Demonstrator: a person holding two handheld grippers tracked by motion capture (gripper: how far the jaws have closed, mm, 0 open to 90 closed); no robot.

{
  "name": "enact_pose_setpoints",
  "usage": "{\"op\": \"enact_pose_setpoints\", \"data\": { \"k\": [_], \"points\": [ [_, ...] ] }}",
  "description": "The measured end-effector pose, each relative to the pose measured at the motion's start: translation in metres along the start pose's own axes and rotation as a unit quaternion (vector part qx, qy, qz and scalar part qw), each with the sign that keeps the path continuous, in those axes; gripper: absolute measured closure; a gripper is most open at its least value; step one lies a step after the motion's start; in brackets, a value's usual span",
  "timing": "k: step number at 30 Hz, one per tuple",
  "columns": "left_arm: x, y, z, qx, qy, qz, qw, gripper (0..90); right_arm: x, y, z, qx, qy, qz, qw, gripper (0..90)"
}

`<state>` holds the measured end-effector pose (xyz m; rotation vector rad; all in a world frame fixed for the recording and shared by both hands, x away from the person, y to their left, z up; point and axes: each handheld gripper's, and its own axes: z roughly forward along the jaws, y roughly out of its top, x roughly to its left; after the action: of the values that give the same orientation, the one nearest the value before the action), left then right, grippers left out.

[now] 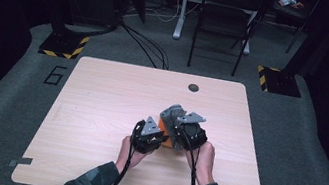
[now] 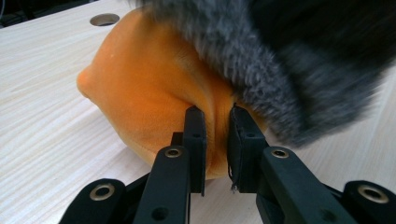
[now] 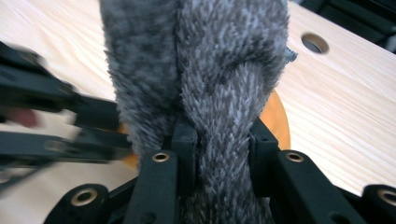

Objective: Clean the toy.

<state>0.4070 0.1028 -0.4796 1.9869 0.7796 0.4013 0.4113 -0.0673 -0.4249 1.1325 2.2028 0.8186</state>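
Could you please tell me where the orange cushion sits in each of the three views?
High view: orange cushion mid-table, between the two tools.
Left gripper view: centre, pinched by the jaws.
Right gripper view: orange edge right of grey fur.
Shared landmark: table hole.

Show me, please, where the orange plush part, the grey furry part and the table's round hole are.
orange plush part (image 2: 140, 93), left gripper view, its bulging side.
grey furry part (image 3: 224, 60), right gripper view, its middle fold.
round hole (image 1: 193, 87), high view, its centre.
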Motion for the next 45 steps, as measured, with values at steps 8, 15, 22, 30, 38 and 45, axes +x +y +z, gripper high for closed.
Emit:
{"op": "enact_pose_setpoints", "data": {
  "k": [8,15,22,30,38,45],
  "points": [
    [0.007,-0.002,0.002,-0.003,0.000,-0.010,0.9999,78.4,-0.020,-0.009,0.006,0.018,0.004,0.035,0.9992,70.1],
    [0.010,-0.004,0.004,0.000,-0.008,-0.024,0.9997,77.9,-0.043,-0.026,0.020,0.047,-0.022,0.051,0.9974,70.0],
    [0.012,-0.005,0.003,-0.002,-0.013,-0.019,0.9997,77.6,-0.054,-0.040,0.032,0.076,-0.037,0.065,0.9943,70.1],
    [0.014,-0.006,0.004,-0.005,-0.013,-0.017,0.9998,77.5,-0.073,-0.059,0.047,0.112,-0.009,0.104,0.9881,69.8],
    [0.014,-0.006,0.004,-0.005,-0.014,-0.013,0.9998,77.4,-0.073,-0.019,-0.009,-0.009,0.049,0.120,0.9915,69.9],
    [0.011,-0.006,0.004,0.001,-0.021,-0.001,0.9998,77.4,-0.018,0.003,-0.009,-0.014,0.066,0.033,0.9972,69.8]
  ]
}}
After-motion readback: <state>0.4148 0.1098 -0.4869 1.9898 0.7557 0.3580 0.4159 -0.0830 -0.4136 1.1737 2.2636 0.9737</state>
